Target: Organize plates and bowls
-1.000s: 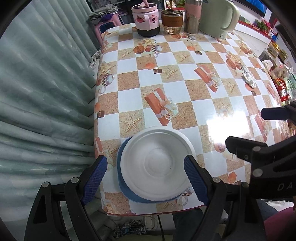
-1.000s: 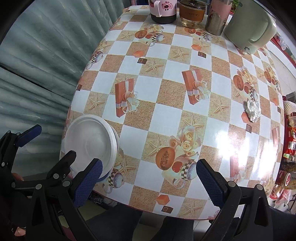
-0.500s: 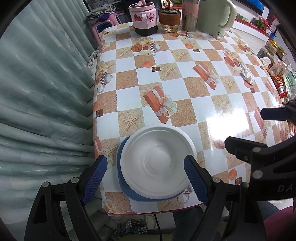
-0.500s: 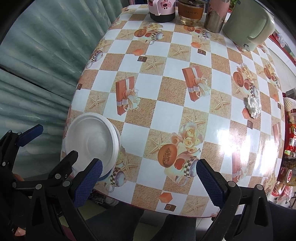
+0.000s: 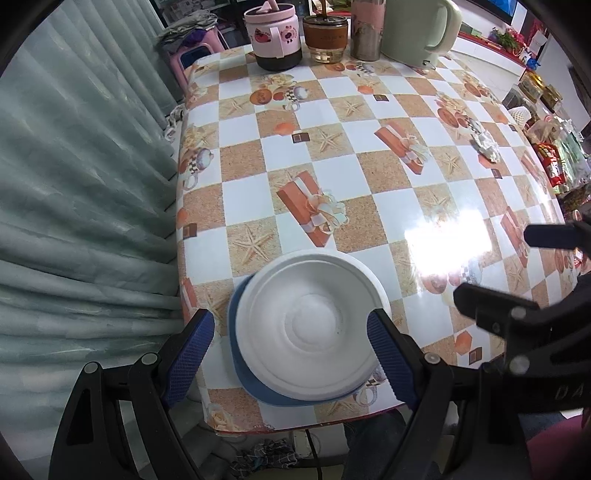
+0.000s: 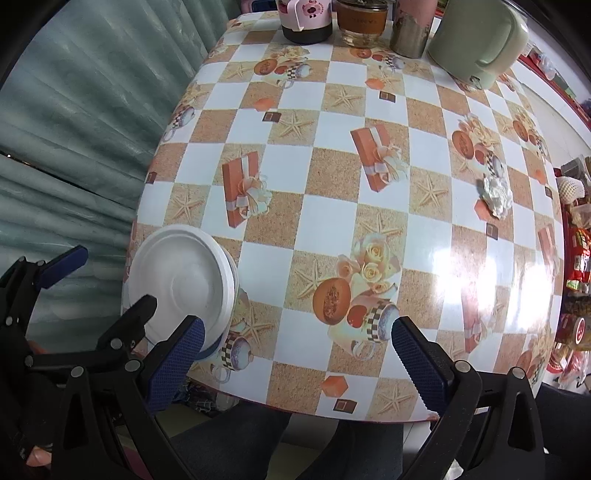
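Two hand-held grippers hang released over the table's [image 5: 388,177] near edge: the left hand-held gripper [image 5: 295,354] spread around the white bowl [image 5: 308,326], touching nothing, and the right hand-held gripper [image 6: 295,350] gaping above bare cloth. That bowl sits on a blue plate [image 5: 251,384] at the 7 o'clock corner. Toward 12 o'clock stand a pink jar [image 5: 276,44] and a green kettle [image 5: 413,31].

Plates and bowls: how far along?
Done: the white bowl sits stacked on the blue plate at the table corner. In hand: nothing; the left gripper is open around the stack, the right gripper open over bare cloth. Left: no other dishes in view.
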Action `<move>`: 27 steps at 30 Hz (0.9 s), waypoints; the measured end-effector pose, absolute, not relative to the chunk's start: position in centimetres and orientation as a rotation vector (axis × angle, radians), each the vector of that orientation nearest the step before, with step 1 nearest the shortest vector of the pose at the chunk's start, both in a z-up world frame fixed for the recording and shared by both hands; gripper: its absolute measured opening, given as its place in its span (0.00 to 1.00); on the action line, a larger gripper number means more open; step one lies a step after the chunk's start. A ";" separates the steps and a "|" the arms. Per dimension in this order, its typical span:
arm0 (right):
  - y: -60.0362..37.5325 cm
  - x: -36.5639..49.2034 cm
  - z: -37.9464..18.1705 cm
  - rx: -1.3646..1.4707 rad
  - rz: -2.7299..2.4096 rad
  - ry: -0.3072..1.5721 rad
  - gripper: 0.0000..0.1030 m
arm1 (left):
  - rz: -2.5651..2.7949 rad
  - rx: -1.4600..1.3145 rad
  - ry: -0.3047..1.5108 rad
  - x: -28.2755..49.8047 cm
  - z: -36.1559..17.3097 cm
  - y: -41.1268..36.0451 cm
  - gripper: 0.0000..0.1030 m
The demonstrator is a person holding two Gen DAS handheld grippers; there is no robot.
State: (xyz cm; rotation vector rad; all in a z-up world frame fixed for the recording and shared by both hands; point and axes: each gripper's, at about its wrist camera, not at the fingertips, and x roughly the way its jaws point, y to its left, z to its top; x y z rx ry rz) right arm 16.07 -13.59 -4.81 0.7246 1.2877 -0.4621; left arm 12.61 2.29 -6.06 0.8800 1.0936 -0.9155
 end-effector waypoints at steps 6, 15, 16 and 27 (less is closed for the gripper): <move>-13.8 13.9 -5.9 0.782 -0.495 1.311 0.99 | -0.958 0.915 1.111 10.8 -6.8 1.7 0.85; -15.5 11.9 -6.5 0.801 -0.495 1.317 0.99 | -0.969 0.954 1.118 8.6 -7.1 -0.3 0.85; -15.9 11.7 -6.6 0.803 -0.496 1.316 0.99 | -0.968 0.956 1.119 8.3 -7.1 -0.6 0.85; -20.1 8.0 -8.0 0.847 -0.496 1.311 0.99 | -0.960 1.000 1.168 4.4 -8.5 -5.6 0.85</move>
